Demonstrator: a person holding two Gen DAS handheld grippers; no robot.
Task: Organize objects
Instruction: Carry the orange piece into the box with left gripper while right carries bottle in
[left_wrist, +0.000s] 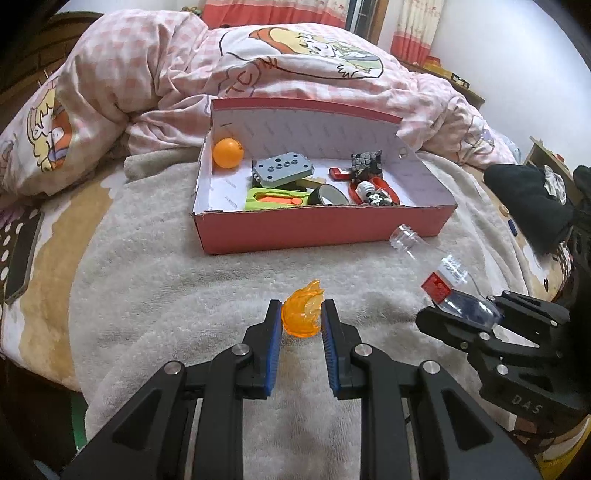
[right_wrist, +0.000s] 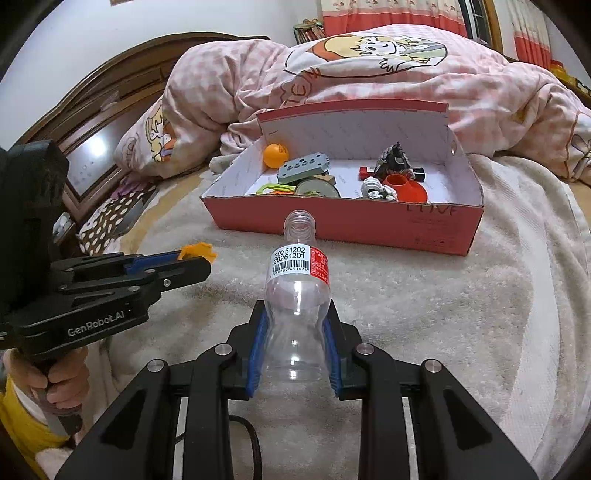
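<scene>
Left gripper (left_wrist: 302, 314) clamped on a translucent orange flame-shaped piece (left_wrist: 302, 309); right gripper (right_wrist: 297, 325) clamped on a clear, capless plastic bottle (right_wrist: 298, 295), neck pointing toward the open red cardboard box (right_wrist: 343, 221) of small items, all above a towel-covered bed (right_wrist: 443, 314).

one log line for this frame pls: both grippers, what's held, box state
left gripper: shut on orange flame piece | right gripper: shut on clear bottle, uncapped | red box: open, part filled

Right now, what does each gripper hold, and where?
Left gripper: orange translucent piece, by its sides. Right gripper: clear bottle, around its lower body.
</scene>
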